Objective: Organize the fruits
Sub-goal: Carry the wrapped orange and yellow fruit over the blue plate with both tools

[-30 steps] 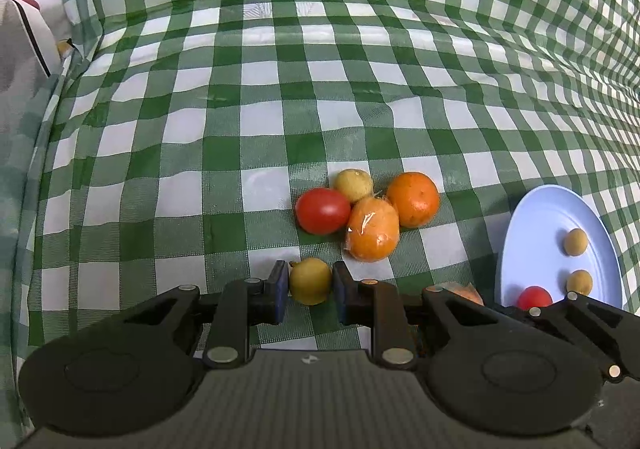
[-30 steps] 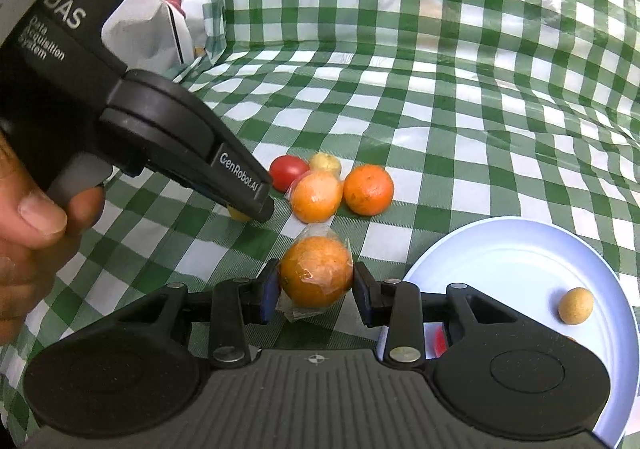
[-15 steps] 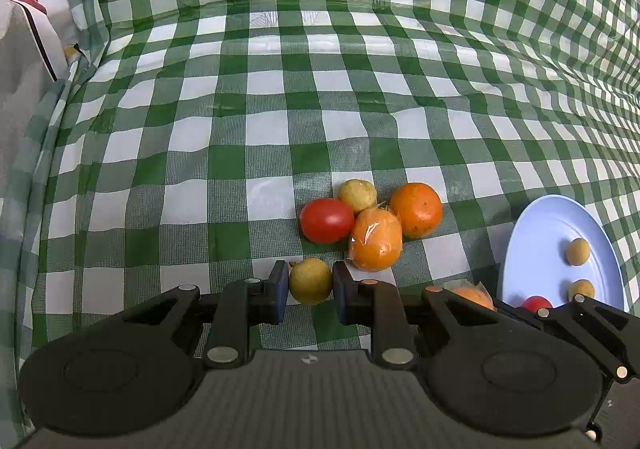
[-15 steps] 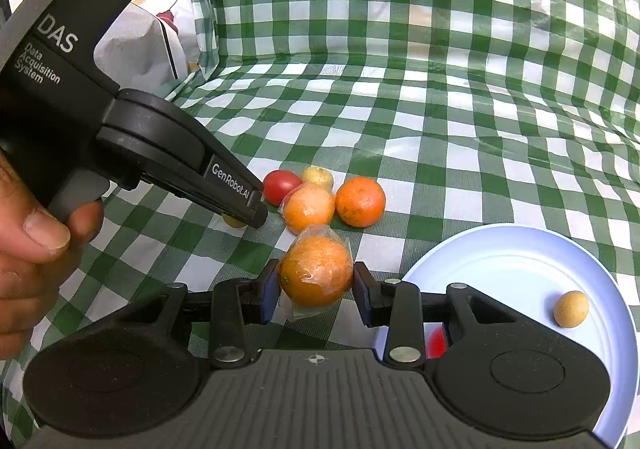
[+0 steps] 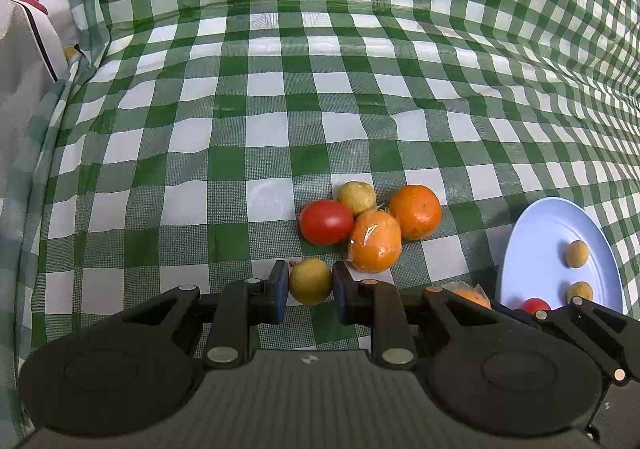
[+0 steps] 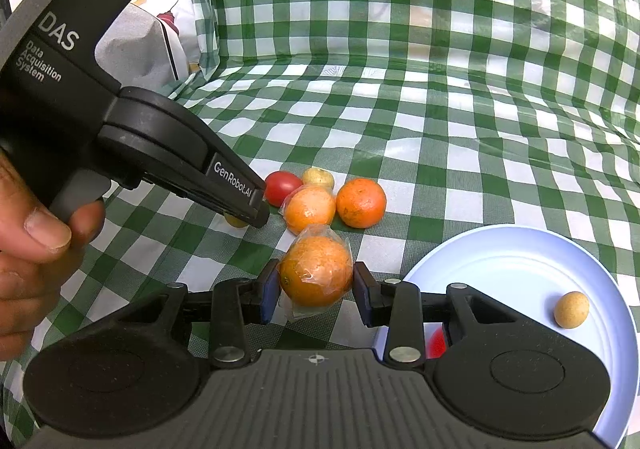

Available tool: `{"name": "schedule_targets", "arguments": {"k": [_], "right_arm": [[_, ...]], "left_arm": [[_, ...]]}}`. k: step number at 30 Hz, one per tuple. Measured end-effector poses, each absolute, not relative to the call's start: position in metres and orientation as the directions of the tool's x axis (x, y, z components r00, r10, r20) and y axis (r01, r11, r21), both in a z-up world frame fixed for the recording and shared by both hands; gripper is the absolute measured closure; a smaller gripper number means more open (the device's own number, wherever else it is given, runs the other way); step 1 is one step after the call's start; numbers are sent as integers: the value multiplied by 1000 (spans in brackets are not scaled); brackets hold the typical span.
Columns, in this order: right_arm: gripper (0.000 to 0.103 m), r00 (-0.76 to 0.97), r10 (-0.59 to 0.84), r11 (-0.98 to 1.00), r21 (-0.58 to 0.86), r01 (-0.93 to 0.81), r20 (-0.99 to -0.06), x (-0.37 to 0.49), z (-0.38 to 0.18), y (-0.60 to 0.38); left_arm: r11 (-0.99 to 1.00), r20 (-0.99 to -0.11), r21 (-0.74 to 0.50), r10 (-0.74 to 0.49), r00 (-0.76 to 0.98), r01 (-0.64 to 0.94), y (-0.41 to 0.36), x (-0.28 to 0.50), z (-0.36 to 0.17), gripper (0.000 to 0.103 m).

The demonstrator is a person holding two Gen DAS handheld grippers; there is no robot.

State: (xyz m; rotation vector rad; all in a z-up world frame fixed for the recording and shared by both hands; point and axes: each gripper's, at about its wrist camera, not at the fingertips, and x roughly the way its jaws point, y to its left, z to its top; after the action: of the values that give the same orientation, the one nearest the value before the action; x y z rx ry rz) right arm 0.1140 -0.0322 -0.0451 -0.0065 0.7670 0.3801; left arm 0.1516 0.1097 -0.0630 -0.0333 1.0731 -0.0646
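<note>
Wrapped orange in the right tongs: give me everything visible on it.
The wrapped orange is round, bright orange, with a dimpled peel and a small dark speck low on its left. Clear crinkly film covers it, bunching into a loose flap underneath. It sits between the fingers of the right tongs, both pads pressed on its sides. It is beside the rim of the blue plate, above the checked cloth; whether it rests on the cloth is unclear.

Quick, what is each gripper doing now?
Left gripper: closed on a small yellow-green fruit.
Right gripper: closed on a plastic-wrapped orange.
</note>
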Motion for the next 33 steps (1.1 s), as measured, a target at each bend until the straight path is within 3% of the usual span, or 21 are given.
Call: {"name": "schedule_targets", "arguments": {"k": [33], "right_arm": [[63, 692, 323, 939, 126, -321, -646, 110, -37, -48]], "left_arm": [[999, -842, -32, -45, 537, 33, 103, 148, -51, 78]]}}
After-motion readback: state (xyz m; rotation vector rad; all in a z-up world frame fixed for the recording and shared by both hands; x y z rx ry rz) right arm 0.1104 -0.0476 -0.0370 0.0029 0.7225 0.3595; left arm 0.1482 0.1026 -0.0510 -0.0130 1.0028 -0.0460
